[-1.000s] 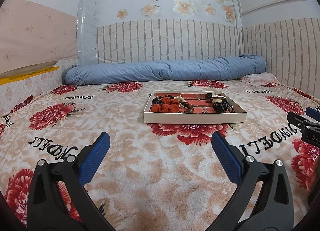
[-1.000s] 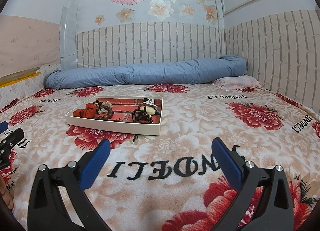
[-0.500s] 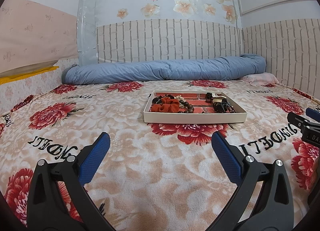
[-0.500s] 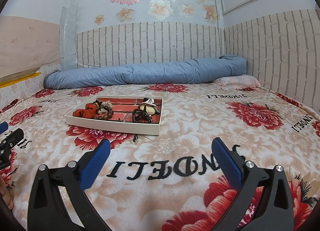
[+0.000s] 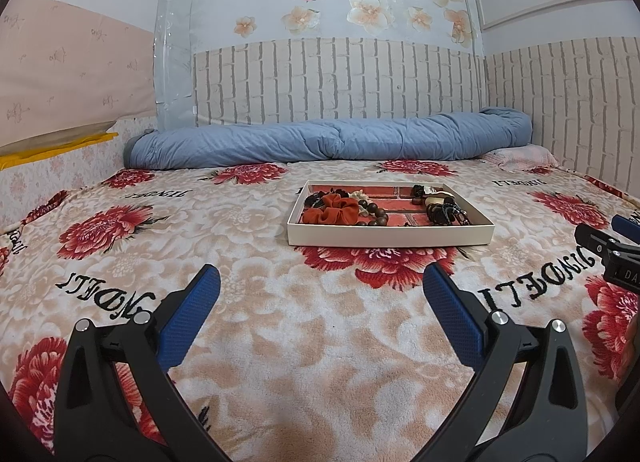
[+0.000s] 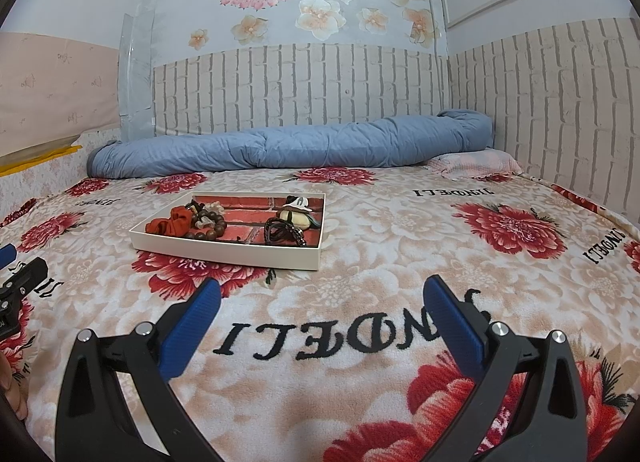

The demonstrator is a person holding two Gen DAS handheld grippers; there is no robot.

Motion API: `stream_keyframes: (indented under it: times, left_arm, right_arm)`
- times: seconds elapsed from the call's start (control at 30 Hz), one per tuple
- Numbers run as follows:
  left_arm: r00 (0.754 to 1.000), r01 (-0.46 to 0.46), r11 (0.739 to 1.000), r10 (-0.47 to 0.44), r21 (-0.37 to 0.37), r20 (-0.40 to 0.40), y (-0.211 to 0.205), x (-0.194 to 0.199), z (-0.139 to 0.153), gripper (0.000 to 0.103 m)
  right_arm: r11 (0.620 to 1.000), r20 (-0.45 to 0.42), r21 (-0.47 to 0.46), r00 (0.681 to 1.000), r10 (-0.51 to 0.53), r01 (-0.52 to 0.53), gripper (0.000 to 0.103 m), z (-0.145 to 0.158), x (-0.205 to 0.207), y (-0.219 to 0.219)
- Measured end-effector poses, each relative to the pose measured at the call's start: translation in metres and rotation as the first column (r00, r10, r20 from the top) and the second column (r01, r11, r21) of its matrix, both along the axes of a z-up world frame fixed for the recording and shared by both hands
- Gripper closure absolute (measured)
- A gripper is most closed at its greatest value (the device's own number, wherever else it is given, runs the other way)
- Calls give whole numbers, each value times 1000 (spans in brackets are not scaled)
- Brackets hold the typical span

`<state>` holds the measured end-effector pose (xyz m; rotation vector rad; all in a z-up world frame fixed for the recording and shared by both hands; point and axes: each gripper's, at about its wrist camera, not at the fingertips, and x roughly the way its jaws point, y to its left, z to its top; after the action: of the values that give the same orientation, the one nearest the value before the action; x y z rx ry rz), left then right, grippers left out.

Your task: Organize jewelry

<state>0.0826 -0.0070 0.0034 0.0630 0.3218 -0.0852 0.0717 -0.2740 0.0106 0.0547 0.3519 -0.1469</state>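
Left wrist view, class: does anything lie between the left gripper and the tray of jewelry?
Nothing visible does. Only bare flowered blanket lies between the open left gripper and the tray; the right gripper sits off to the side.

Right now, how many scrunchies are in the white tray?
1 clearly: a rust-red fabric scrunchie at the left end of the shallow white cardboard tray, beside the brown wooden bead bracelet. Dark items behind it may be others; cannot tell.

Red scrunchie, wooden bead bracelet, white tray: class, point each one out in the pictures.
Red scrunchie (image 5: 331, 211), left wrist view, middle of the fabric folds.
Wooden bead bracelet (image 6: 211, 222), right wrist view, on the beads.
White tray (image 5: 390, 236), left wrist view, near outer wall.
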Motion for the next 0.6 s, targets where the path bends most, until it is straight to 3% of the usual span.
stream_keyframes:
  times: [0.6]
  left_arm:
    - [1000,-2,1000,2,4,0,-2,0,-2,5]
  right_arm:
    - [1000,0,0,1000,0,0,4,0,0,0]
